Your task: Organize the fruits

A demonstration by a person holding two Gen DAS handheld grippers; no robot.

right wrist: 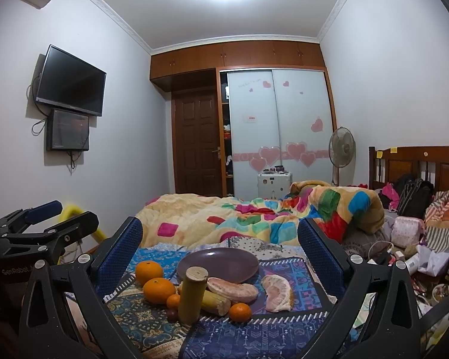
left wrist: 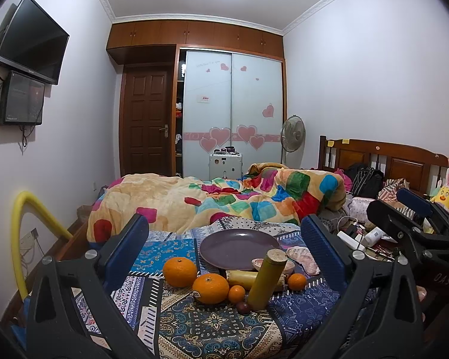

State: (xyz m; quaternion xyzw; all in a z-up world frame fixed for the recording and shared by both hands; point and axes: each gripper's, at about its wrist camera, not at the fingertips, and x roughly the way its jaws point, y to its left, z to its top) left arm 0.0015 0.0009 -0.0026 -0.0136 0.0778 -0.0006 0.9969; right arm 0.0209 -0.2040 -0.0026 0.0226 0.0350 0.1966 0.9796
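The left fingers (left wrist: 137, 248) stood wide apart, holding nothing, short of the fruit; two big oranges (left wrist: 179, 271) lay just left of the empty plate (left wrist: 239, 246) on the bed. The right fingers (right wrist: 317, 254) also gaped empty; pomelo segments (right wrist: 277, 293) lay before the plate. Best start with the nearest orange, gripped gently.

Left gripper (left wrist: 224, 248): black plastic frame, blue ribbed pads, silver screws at pivots. Right gripper (right wrist: 220, 246) identical; white "GenRobot" lettering at 9 o'clock on the left unit.
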